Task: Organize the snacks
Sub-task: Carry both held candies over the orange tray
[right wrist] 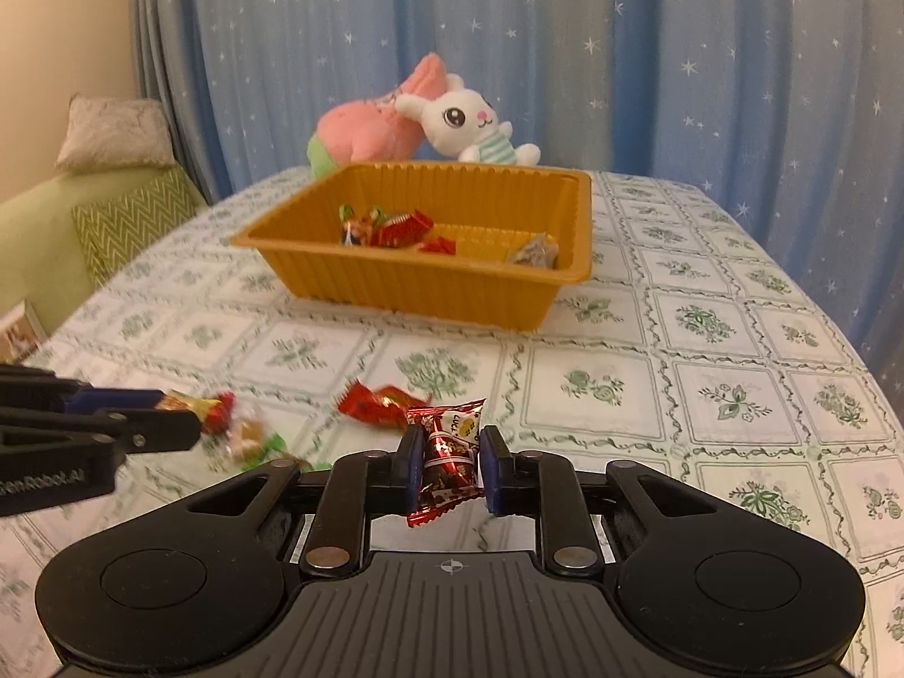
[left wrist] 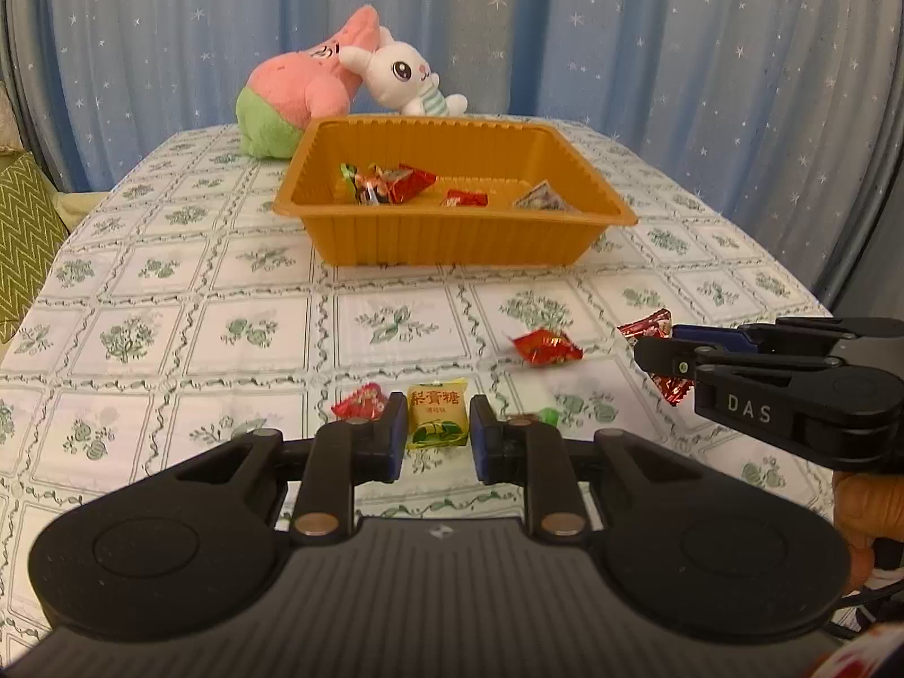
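An orange plastic tray (left wrist: 452,237) (right wrist: 429,288) stands mid-table and holds several wrapped candies (left wrist: 390,183). My left gripper (left wrist: 438,424) sits low over the cloth, its jaws on either side of a yellow candy (left wrist: 438,418); contact is unclear. A pink-red candy (left wrist: 361,401) and a green one (left wrist: 548,415) lie beside its fingers. My right gripper (right wrist: 451,452) is shut on a red-and-white wrapped candy (right wrist: 452,452), also seen in the left wrist view (left wrist: 650,330). A loose red candy (left wrist: 545,347) (right wrist: 381,404) lies between the grippers.
A pink plush star (left wrist: 305,90) (right wrist: 367,130) and a white plush rabbit (left wrist: 404,76) (right wrist: 469,124) sit behind the tray. A blue starred curtain hangs behind. A green sofa with a zigzag cushion (right wrist: 130,220) stands left of the table.
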`<state>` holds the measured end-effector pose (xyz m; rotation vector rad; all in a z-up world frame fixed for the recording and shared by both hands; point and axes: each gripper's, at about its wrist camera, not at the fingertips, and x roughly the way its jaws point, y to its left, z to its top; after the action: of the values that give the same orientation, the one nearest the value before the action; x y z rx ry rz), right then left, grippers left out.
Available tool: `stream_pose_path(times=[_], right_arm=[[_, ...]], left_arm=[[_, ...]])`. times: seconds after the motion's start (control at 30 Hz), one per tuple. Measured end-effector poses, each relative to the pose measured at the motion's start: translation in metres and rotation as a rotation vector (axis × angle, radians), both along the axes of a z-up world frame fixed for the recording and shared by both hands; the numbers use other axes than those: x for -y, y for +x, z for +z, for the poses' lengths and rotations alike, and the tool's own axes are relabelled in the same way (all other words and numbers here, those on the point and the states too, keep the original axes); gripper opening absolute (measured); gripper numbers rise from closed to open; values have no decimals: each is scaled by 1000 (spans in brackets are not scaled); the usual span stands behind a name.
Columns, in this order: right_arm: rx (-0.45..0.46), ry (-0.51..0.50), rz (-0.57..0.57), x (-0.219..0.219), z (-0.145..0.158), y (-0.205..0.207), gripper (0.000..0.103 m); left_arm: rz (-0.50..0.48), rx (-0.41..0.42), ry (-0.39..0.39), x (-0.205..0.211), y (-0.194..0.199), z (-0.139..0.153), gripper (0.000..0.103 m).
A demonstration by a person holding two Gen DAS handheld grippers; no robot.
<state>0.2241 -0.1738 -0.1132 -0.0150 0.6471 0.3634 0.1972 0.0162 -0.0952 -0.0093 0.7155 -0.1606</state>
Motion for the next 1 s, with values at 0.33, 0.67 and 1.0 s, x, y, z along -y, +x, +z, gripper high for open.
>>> stream_pose_path(times=[0.33, 0.67, 1.0], right_arm=[[56, 39, 13, -4, 30, 7, 21], [99, 74, 12, -9, 60, 25, 21], [119, 107, -7, -7, 78, 59, 21]], left_arm=[[-20, 48, -4, 2, 14, 27, 20], [-28, 93, -21, -1, 38, 55, 20], [-14, 108, -34, -17, 79, 68, 20]])
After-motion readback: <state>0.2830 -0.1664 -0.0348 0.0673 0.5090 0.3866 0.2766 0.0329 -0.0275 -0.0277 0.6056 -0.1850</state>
